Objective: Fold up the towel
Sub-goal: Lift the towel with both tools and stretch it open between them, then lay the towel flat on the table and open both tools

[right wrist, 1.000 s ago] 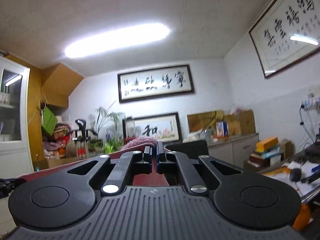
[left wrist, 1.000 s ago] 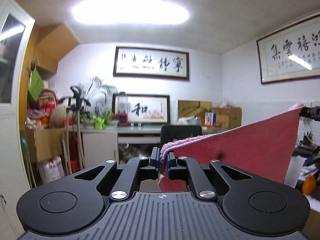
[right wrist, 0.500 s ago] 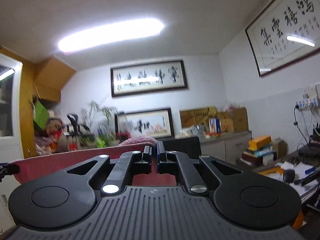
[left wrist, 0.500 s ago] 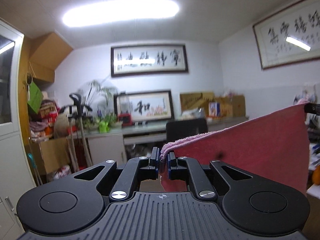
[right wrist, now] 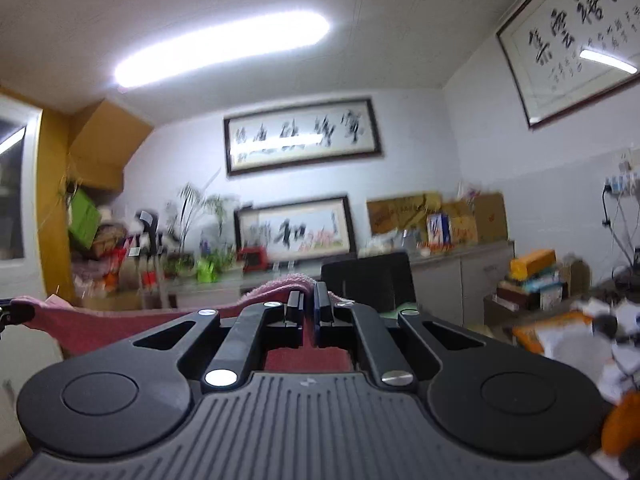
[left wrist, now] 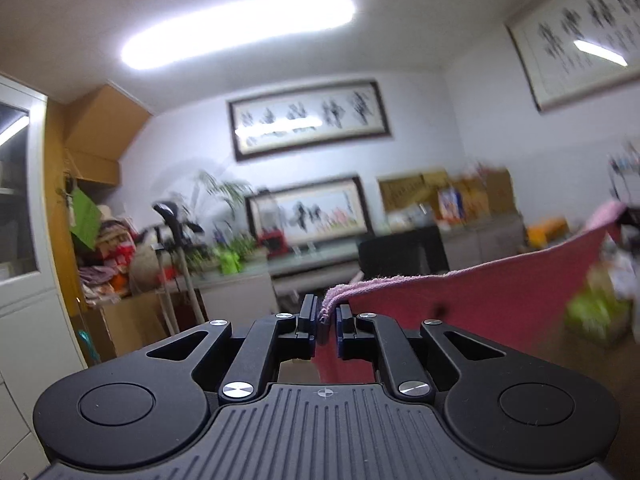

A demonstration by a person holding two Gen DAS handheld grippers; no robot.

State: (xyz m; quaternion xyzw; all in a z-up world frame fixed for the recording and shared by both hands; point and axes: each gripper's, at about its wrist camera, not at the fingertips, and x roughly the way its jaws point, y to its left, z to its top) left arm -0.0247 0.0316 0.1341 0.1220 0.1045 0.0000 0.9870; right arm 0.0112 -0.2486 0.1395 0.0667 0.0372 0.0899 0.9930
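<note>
A cluttered office with framed calligraphy (left wrist: 308, 120) is seen behind. The pink towel (left wrist: 500, 304) is stretched between the left gripper (left wrist: 327, 320) and right gripper (right wrist: 308, 308), one corner clamped in each.

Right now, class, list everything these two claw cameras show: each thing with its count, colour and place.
towel: one, pink, stretched between both claws
scrolls: three framed, white, on the walls
lamp: one, white, on the ceiling
chair: one, black, by the far desk
plant: one, green, on the far desk
boxes: several, brown, on the cabinet
left claw: one, black, shut on towel
right claw: one, black, shut on towel
</note>
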